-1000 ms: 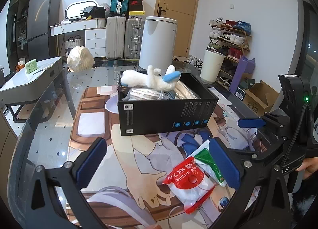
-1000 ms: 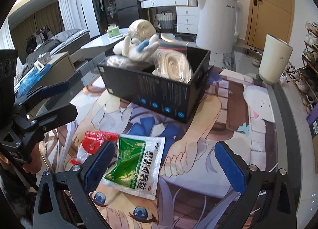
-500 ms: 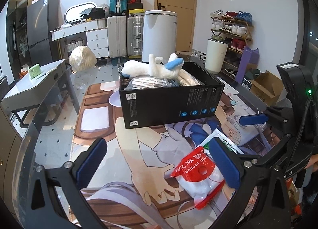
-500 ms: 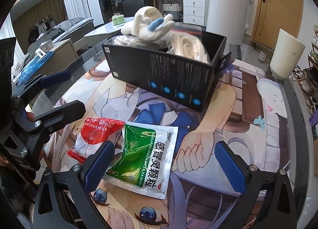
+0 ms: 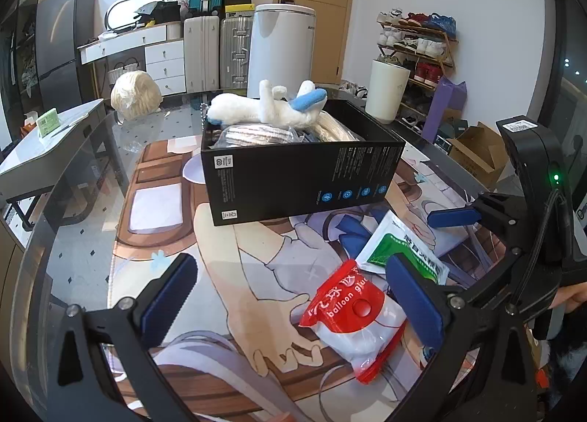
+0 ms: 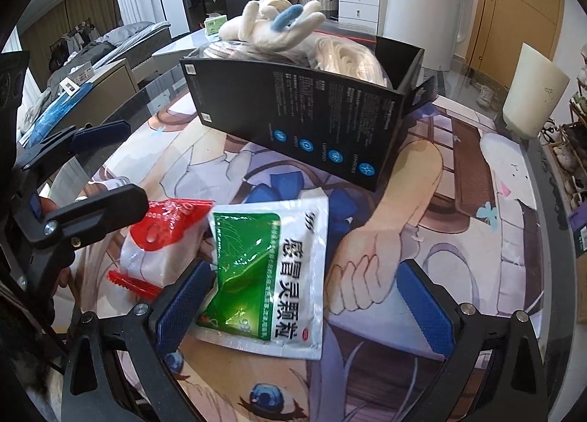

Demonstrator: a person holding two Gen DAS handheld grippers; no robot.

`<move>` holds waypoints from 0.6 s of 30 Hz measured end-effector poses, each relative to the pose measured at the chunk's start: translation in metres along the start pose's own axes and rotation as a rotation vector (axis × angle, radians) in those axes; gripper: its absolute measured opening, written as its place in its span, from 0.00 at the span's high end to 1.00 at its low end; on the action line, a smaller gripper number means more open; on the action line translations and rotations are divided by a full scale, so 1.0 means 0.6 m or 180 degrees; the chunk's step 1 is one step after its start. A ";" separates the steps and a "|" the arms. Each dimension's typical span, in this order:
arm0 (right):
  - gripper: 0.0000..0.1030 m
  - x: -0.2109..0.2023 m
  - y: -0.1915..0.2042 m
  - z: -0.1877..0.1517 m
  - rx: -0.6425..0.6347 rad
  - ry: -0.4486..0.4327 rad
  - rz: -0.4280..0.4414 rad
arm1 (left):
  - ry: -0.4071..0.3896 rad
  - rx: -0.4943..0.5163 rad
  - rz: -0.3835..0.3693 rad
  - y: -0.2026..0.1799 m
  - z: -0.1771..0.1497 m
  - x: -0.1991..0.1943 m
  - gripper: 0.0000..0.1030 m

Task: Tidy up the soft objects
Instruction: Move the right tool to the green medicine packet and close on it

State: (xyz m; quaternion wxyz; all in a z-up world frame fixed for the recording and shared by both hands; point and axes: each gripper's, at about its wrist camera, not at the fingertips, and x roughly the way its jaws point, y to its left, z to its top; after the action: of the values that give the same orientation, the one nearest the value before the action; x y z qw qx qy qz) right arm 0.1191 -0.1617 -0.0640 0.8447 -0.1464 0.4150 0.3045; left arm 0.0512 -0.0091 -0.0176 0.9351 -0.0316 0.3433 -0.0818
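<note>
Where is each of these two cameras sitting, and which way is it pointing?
Left wrist view: sits on the left gripper, looking forward over the table at the black box; its own open blue-padded fingers show, plus the right gripper at the right edge.
Right wrist view: sits on the right gripper, aimed at the green packet; its open fingers show, with the left gripper at left.
Shared: black box, white plush toy, red balloon-glue bag, green packet.

Left gripper (image 5: 290, 297) fingers wide apart; red balloon-glue bag (image 5: 354, 323) touching right finger, black box (image 5: 301, 172) w/ plush (image 5: 268, 108) straight ahead.
</note>
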 end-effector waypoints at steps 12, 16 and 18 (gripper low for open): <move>0.01 0.004 -0.009 -0.003 0.0044 -0.0065 -0.0123 | 0.0019 0.0031 -0.0034 -0.004 -0.003 0.001 0.00; 0.01 0.007 -0.008 -0.001 0.0086 -0.0043 -0.0151 | 0.0030 0.0023 -0.0040 -0.003 -0.004 0.000 0.00; 0.01 0.007 -0.007 -0.001 0.0091 -0.0028 -0.0155 | 0.0037 0.0028 -0.0041 -0.002 -0.003 0.001 0.00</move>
State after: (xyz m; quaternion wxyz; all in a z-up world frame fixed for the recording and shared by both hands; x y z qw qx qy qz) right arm 0.1235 -0.1637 -0.0675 0.8557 -0.1431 0.4119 0.2786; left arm 0.0502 -0.0106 -0.0194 0.9327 -0.0293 0.3482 -0.0895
